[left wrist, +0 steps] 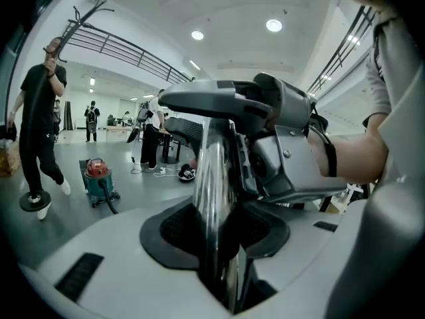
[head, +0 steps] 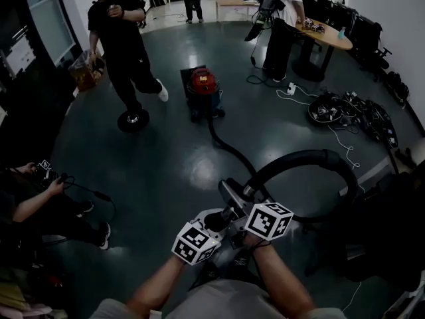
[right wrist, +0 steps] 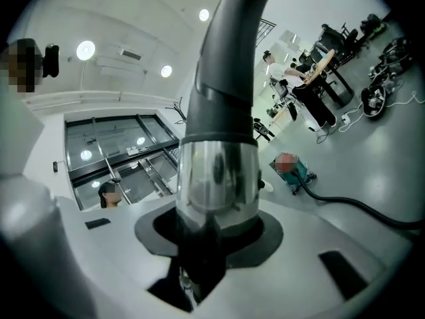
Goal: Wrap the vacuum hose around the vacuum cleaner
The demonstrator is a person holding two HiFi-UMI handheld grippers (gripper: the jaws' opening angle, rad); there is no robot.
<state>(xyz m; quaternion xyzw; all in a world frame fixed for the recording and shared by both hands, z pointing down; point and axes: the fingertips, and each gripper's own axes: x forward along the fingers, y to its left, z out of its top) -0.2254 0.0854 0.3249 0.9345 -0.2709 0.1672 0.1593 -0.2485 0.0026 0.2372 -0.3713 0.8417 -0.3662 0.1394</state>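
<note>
The vacuum cleaner (head: 202, 88), red on top with a dark body, stands on the floor ahead; it also shows small in both gripper views (left wrist: 98, 178) (right wrist: 292, 170). Its black hose (head: 229, 148) runs from it toward me and arcs in a big loop (head: 312, 158) at my right. The hose ends in a grey cuff on a chrome tube (head: 232, 195). My left gripper (head: 216, 221) (left wrist: 216, 244) is shut on the chrome tube (left wrist: 212, 198). My right gripper (head: 249, 201) (right wrist: 212, 238) is shut on the same tube (right wrist: 219, 178) just below the cuff, close beside the left one.
A person in black (head: 123, 32) walks near a round black disc (head: 133, 120) left of the vacuum. Someone sits low at the left (head: 33, 205). A round table (head: 329, 35) with people stands at the back right, with a power strip (head: 290, 88) and a cable pile (head: 352, 108) on the floor.
</note>
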